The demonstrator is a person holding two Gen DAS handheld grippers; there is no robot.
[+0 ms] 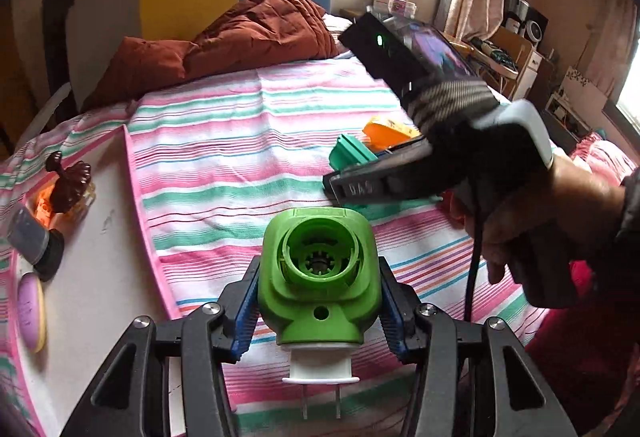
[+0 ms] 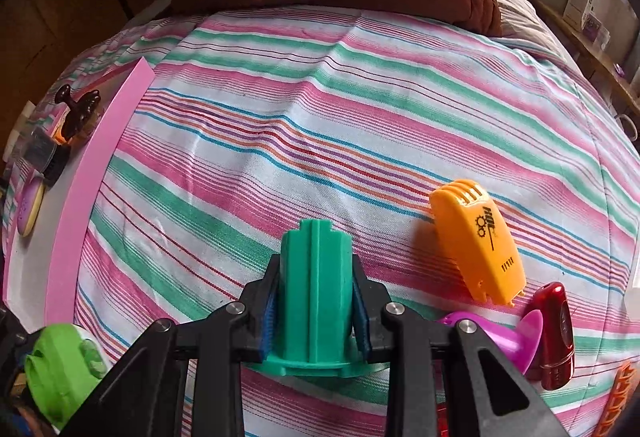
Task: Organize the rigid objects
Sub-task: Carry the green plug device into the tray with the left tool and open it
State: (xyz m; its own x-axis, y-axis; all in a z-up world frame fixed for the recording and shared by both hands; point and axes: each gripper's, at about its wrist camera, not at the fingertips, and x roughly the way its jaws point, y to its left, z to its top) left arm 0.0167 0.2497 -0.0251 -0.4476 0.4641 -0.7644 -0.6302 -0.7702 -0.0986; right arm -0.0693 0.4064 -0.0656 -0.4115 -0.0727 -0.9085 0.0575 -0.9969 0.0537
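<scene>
A: What is held by each claw?

B: A green plug-in device (image 1: 318,277) is clamped between the pads of the left gripper (image 1: 318,301), its white base and two prongs turned toward the camera; it appears to be lifted clear of the striped bedsheet (image 1: 240,141). A teal ribbed part (image 2: 316,289) is gripped in the narrowly set right gripper (image 2: 316,307), low over the sheet; whether it is lifted or resting cannot be told.

A: What has been sorted so far?

B: A pink-edged white board (image 1: 104,237) is seen at the left edge of the bed. On it a dark brown figure (image 1: 68,181), a grey-and-black cylinder (image 1: 36,241) and a purple oval piece (image 1: 30,311) are already laid in a row.

A: And what is left?

B: An orange vented cover (image 2: 476,245), a magenta piece (image 2: 516,341) and a dark red object (image 2: 556,333) are left loose on the sheet at the right, close together. The task is judged roughly half done: two items are in hand and not yet set on the board, and at least three are untouched.
</scene>
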